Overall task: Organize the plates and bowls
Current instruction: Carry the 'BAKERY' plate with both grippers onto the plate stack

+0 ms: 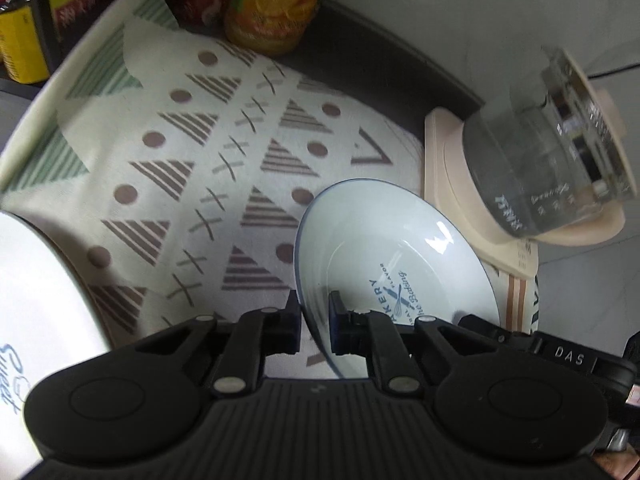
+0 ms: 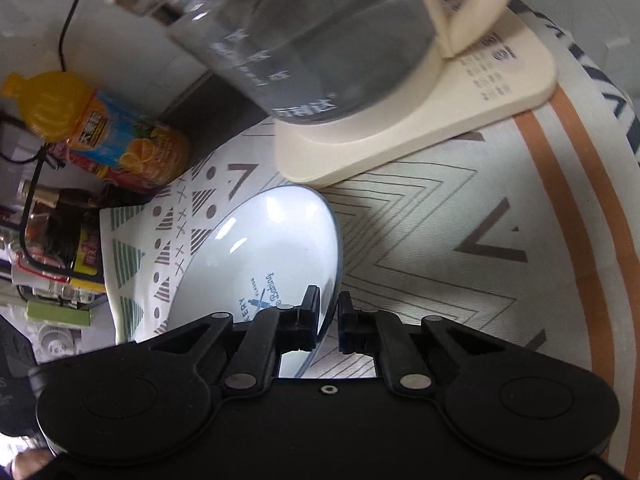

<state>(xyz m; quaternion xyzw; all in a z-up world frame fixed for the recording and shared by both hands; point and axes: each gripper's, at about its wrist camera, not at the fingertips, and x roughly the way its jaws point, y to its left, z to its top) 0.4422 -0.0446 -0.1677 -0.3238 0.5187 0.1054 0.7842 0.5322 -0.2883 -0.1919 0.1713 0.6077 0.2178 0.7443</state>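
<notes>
Plate (image 1: 384, 248) first, seen from my left claw (image 1: 314, 320): it is white with a thin blue rim and blue bakery lettering in the well, glossy, catching bright glints. It sits tilted over the patterned cloth (image 1: 208, 152) on the tabletop, just beside the cream kettle base (image 1: 444, 168). My left claw's two fingers stand narrow, one on each side of the near rim, and I judge them to be gripping it, though a thin gap may remain on the outer side. At the far left edge lies another white dish (image 1: 36, 280) with blue script, apart from the plate; I judge that the pieces are not yet gathered, so the sorting looks barely begun. A juice bottle (image 1: 272, 12) stands at the back of the cloth.

From my right claw (image 2: 329, 320) I see the same plate (image 2: 272, 248) from its other side, rim raised toward me, well turned away to the left. This claw is also narrow, its fingers straddling the rim; the left finger lies against the plate's inside, while the right finger shows a sliver of space, so I cannot tell whether the pinch is firm. The glass kettle (image 2: 304, 40) on its base looms close behind the plate. Both claws on one plate suggests it is being carried somewhere.
</notes>
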